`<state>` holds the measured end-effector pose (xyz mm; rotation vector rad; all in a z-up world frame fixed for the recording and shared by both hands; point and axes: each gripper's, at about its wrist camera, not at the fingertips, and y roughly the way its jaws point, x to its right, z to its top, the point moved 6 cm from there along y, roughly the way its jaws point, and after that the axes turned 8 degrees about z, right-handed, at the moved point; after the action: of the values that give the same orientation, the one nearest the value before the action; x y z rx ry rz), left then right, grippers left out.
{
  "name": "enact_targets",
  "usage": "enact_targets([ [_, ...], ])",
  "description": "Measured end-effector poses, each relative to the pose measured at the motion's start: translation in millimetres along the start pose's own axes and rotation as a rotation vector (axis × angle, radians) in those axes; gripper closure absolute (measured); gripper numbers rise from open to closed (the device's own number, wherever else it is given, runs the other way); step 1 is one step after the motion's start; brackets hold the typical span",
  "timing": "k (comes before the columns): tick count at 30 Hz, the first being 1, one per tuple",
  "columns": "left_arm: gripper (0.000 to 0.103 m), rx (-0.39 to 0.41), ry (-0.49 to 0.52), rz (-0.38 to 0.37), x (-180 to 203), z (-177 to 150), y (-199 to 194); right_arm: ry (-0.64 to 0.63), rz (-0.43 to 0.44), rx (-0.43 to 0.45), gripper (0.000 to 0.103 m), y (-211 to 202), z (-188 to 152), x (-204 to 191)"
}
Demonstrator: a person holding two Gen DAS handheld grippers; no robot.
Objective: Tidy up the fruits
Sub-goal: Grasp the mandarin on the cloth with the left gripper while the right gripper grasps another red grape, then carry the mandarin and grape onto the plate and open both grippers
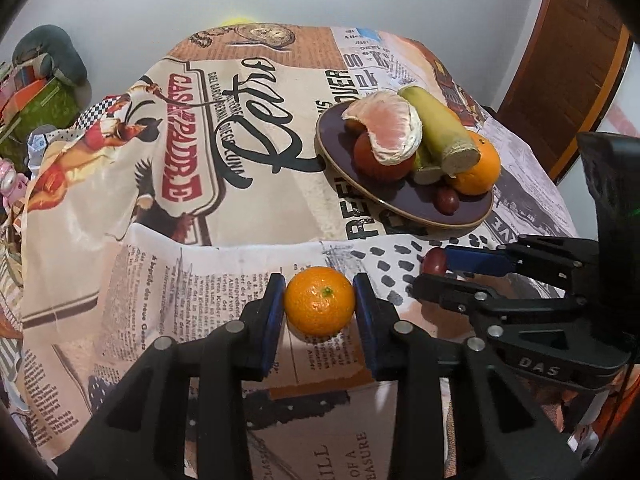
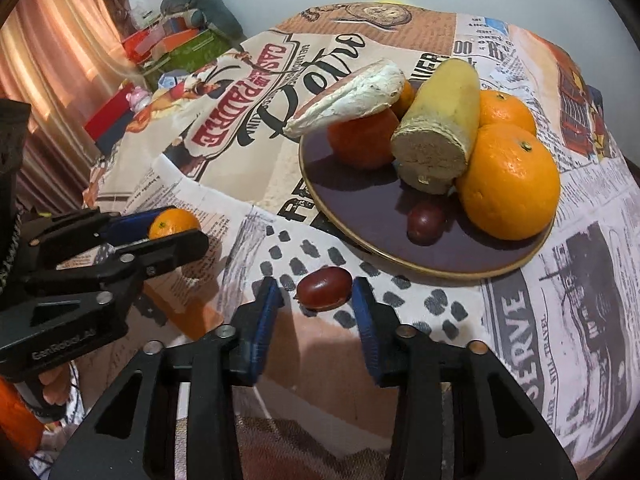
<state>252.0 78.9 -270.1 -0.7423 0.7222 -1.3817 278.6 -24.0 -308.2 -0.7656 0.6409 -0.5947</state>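
**Mandarin clamped, grape bracketed, both short of the plate**

Left gripper (image 1: pixel 319 306) closed on a small mandarin (image 1: pixel 319 306), blue pads (image 1: pixel 273 312) pressed to both its sides, above the near, newsprint-patterned part of the tablecloth (image 1: pixel 248 184). Right gripper (image 2: pixel 318 306) narrow around a dark red grape (image 2: pixel 323 289) lying on the cloth; small gaps visible on either side, pads (image 2: pixel 267 320) not pressing. Grippers side by side, near but apart.

Beyond them, a dark purple plate (image 2: pixel 360 216) with a gold rim, piled toward its far and right side: whole oranges (image 2: pixel 510 180), a peeled citrus segment (image 1: pixel 390 128) resting on another orange, a cut sugarcane piece (image 2: pixel 440 136), a second grape (image 2: pixel 426 220). Bare room on the plate's near-left part. Held grape just short of the plate's near rim, with a strip of bare spotted cloth between.

Cloth draped over the table's left edge, falling in folds; clutter of boxes (image 2: pixel 172 46) past that edge. Open cloth left of the plate, printed with lettering.
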Motion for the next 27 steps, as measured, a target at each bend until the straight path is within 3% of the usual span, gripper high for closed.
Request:
enact_targets([
  [7,0.069,0.018,-0.002,-0.012,3,6,-11,-0.018,-0.014,0.005,0.077,-5,-2,1],
  [27,0.069,0.07,0.053,-0.062,51,35,-24,0.058,-0.079,0.168,0.077,-71,6,41],
])
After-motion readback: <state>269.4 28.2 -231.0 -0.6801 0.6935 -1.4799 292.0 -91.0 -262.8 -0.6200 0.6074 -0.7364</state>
